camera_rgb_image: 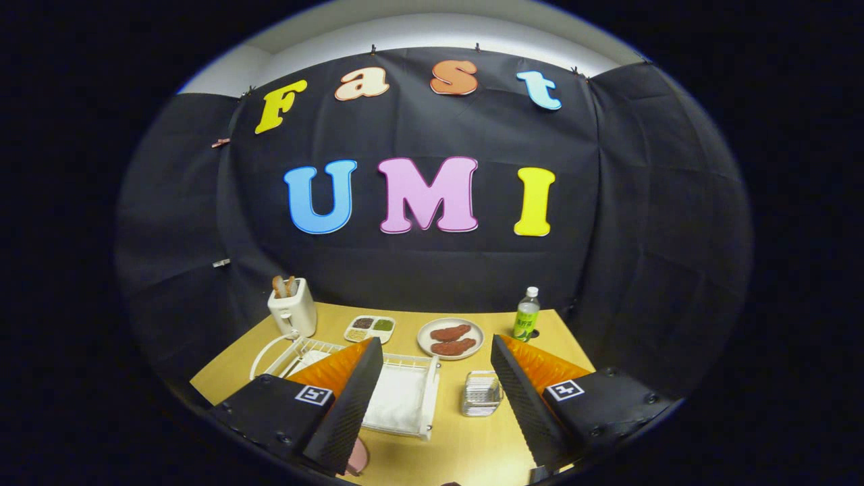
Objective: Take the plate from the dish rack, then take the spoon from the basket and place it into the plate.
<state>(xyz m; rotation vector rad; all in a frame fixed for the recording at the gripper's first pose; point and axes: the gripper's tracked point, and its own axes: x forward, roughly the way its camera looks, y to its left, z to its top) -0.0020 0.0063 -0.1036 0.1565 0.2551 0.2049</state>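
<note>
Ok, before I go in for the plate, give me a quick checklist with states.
1. Gripper jaws open, holding nothing: ok.
2. Rack on the table, partly between and behind the jaws: ok.
3. Plate standing in the rack at its far left end: cannot tell for sure, only a white rim shows.
4. Basket upright between the jaws: ok.
5. Spoon in basket: cannot tell.
6. Bare table ahead for setting the plate down: ok.

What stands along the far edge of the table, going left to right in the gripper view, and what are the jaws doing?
Toaster → divided tray → plate of red food pieces → bottle. The gripper is open, its jaws spread apart with nothing between them, above the dish rack and the basket.
</note>
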